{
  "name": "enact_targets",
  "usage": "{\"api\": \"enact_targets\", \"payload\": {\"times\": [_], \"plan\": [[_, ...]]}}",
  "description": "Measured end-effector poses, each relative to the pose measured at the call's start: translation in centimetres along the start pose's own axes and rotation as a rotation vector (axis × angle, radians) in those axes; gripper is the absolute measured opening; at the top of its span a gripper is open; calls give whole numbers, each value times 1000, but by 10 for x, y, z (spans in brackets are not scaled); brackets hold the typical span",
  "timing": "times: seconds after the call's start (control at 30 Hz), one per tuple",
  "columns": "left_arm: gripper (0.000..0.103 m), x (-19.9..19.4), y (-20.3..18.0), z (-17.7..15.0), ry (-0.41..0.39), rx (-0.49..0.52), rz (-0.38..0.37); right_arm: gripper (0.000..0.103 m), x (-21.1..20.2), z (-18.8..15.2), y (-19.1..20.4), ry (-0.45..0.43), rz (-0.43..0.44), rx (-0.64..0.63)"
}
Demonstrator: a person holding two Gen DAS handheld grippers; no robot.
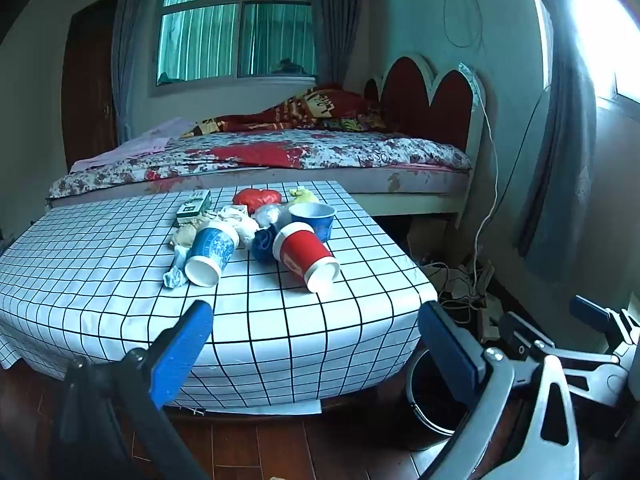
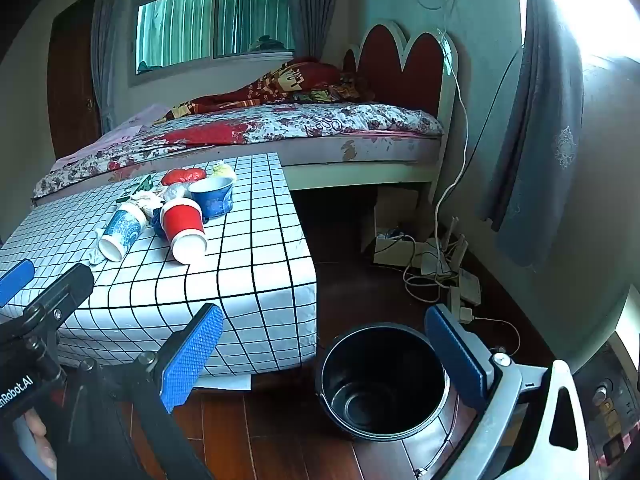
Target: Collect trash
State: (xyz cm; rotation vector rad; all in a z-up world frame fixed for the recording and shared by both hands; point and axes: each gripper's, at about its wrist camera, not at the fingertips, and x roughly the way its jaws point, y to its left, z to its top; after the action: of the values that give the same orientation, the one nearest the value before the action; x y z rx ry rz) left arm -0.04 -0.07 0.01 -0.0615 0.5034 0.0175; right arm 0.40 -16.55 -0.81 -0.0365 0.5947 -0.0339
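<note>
A heap of trash lies on a low table with a white checked cloth [image 1: 120, 272]: a red paper cup [image 1: 306, 254] on its side, a blue patterned cup [image 1: 210, 252] on its side, an upright blue cup [image 1: 314, 216], crumpled tissues [image 1: 244, 222], a red bag [image 1: 256, 198] and a green box [image 1: 194, 204]. The red cup [image 2: 184, 230] also shows in the right wrist view. A black trash bin [image 2: 384, 380] stands on the floor right of the table. My left gripper [image 1: 316, 328] is open and empty before the table. My right gripper [image 2: 324, 340] is open and empty above the bin.
A bed [image 1: 260, 156] with a red heart headboard stands behind the table. Cables and a power strip [image 2: 440, 272] lie on the wooden floor by the wall. Grey curtains [image 2: 536, 140] hang at right. The right gripper also shows in the left wrist view [image 1: 592, 332].
</note>
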Motion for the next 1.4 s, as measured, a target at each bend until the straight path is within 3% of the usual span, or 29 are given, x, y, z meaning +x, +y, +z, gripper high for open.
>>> {"api": "enact_targets", "payload": {"times": [1.4], "plan": [[102, -2, -1, -3, 1, 13, 8, 102, 0, -3, -4, 10, 10, 29]]}}
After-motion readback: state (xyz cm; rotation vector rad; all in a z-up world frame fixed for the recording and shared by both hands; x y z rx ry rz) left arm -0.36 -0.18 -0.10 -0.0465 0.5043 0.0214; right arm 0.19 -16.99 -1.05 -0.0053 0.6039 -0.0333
